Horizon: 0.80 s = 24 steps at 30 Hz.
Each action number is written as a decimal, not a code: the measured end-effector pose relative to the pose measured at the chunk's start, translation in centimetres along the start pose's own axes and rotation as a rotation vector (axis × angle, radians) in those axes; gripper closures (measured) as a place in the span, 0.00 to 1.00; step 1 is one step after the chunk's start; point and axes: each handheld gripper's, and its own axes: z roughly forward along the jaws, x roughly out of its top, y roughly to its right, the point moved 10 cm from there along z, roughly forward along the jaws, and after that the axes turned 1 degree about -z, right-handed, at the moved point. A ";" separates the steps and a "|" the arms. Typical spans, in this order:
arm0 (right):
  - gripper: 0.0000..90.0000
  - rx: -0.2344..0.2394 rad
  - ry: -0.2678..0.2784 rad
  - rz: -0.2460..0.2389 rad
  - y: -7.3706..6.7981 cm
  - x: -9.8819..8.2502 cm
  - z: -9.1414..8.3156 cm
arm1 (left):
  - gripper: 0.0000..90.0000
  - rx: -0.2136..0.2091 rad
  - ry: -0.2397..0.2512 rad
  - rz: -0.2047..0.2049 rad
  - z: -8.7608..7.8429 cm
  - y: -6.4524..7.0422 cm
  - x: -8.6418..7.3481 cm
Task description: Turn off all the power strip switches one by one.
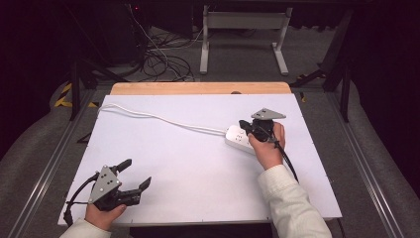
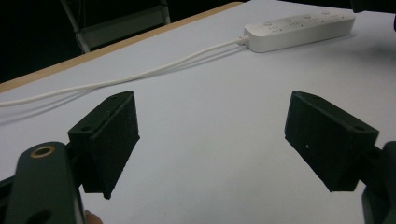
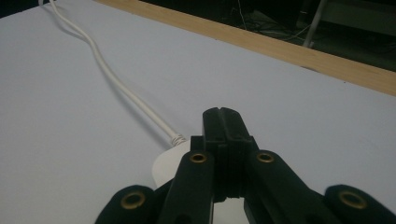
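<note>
Hovering with my right gripper (image 1: 249,130) closed and empty over the strip (image 1: 241,139) at table's three o'clock; left gripper (image 1: 133,174) open. Strip looked rigid, light, slippery; best pinched across its narrow sides.

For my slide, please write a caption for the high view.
Right gripper, jaws shut, over a white power strip; left gripper open above the white table.
</note>
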 end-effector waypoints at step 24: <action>0.63 0.049 0.105 -0.027 -1.4 2.3 -2.6 | 0.20 0.001 0.001 -0.010 0.1 0.0 0.0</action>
